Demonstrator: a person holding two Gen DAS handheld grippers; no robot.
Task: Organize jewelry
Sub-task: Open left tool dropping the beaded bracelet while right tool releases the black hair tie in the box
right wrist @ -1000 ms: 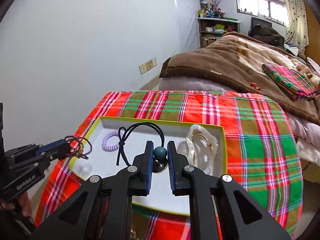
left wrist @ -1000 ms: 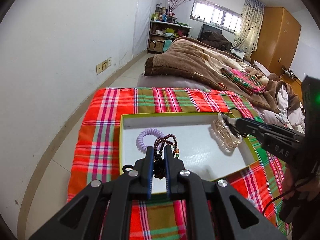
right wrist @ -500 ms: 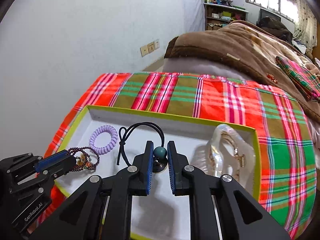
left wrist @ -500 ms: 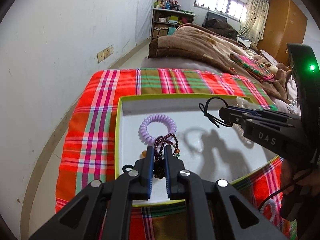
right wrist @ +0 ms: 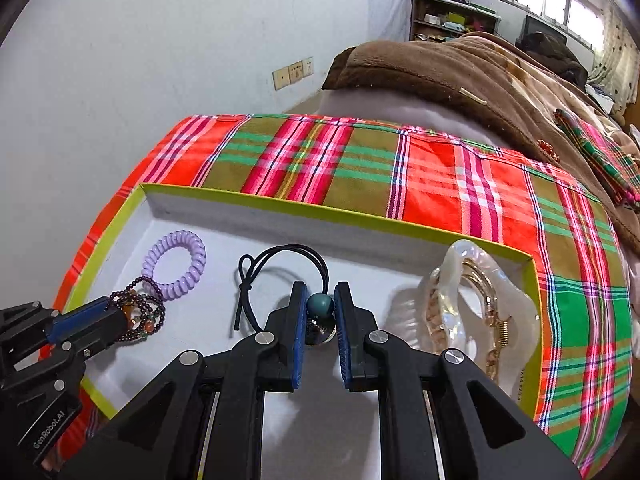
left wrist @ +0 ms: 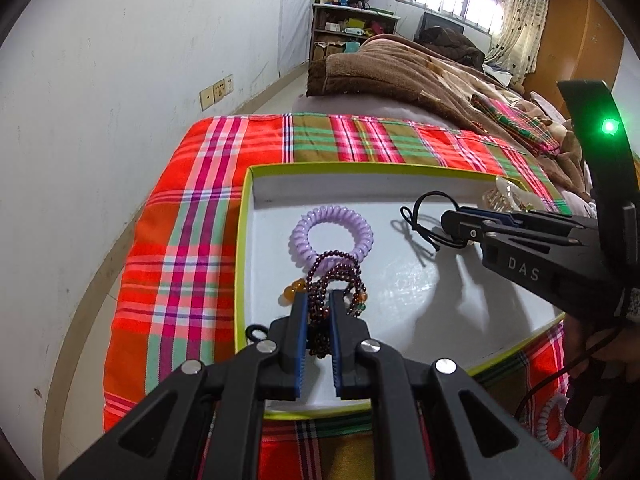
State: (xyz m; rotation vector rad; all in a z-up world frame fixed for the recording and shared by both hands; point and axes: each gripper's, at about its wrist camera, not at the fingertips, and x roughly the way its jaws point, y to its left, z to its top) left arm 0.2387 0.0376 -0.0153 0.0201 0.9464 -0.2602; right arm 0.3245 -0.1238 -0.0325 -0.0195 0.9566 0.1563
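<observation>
A shallow white box with a green rim (left wrist: pixel 243 248) (right wrist: pixel 360 216) lies on a plaid cloth. My left gripper (left wrist: pixel 318 300) (right wrist: pixel 116 316) is shut on a dark beaded bracelet (left wrist: pixel 334 280) (right wrist: pixel 140 312) low over the box's left side, next to a purple coil hair tie (left wrist: pixel 331 234) (right wrist: pixel 176 264). My right gripper (right wrist: pixel 320 304) (left wrist: pixel 450 222) is shut on a black elastic hair tie (right wrist: pixel 280 264) (left wrist: pixel 420 216) with a teal bead (right wrist: pixel 320 305), over the box's middle. A clear hair claw (right wrist: pixel 476 300) lies at the box's right.
The plaid cloth (right wrist: pixel 440 176) covers the bed end, with a brown blanket (left wrist: pixel 400 68) behind it. A white wall (left wrist: pixel 100 80) runs along the left. A white coil hair tie (left wrist: pixel 554 426) lies on the cloth outside the box, lower right.
Both grippers have come down and forward into the box with their items. The bracelet now hangs beside the purple coil tie and the black hair tie is close over the box floor.
</observation>
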